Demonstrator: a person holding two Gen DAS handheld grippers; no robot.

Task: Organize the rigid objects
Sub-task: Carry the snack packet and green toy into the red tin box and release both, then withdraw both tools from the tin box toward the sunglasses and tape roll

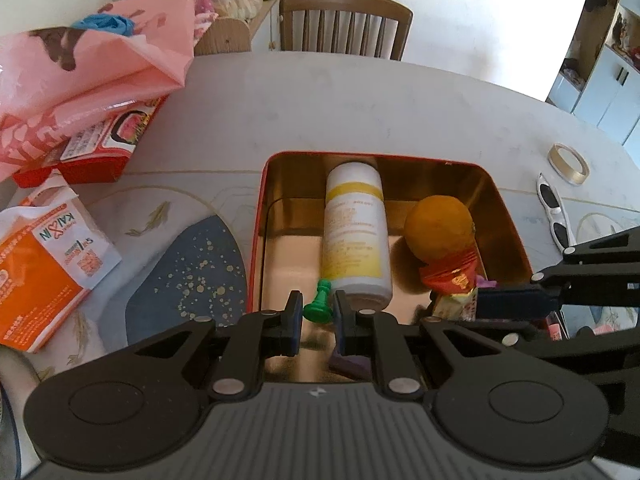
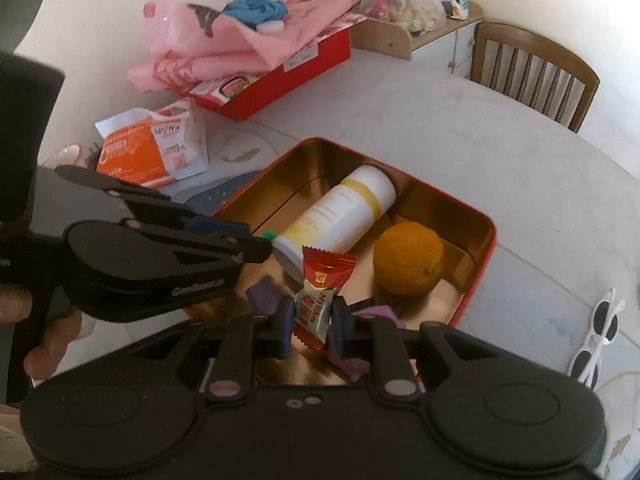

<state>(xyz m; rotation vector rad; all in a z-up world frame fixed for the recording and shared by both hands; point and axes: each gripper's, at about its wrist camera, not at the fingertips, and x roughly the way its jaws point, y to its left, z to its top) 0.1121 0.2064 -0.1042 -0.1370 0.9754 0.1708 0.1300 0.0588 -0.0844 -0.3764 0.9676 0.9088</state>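
Observation:
A red tin [image 1: 256, 240] with a gold inside sits on the table. In it lie a white and yellow bottle [image 1: 356, 236], an orange [image 1: 438, 228] and purple wrappers [image 2: 264, 296]. My left gripper [image 1: 318, 300] hangs over the tin's near edge, shut on a small green chess pawn [image 1: 317, 308]. My right gripper [image 2: 312, 312] is shut on a red and green candy packet [image 2: 320, 296], upright over the tin's near side. In the right wrist view the left gripper [image 2: 260, 244] reaches in from the left, with the pawn [image 2: 267, 235] peeking out beside the bottle [image 2: 340, 212].
White sunglasses [image 1: 554, 210] and a tape roll [image 1: 568, 158] lie right of the tin. An orange packet [image 1: 36, 272], a pink bag [image 1: 88, 68] and a red box [image 2: 280, 80] crowd the left. A wooden chair [image 1: 344, 24] stands beyond the table. A hand [image 2: 44, 344] holds the left gripper.

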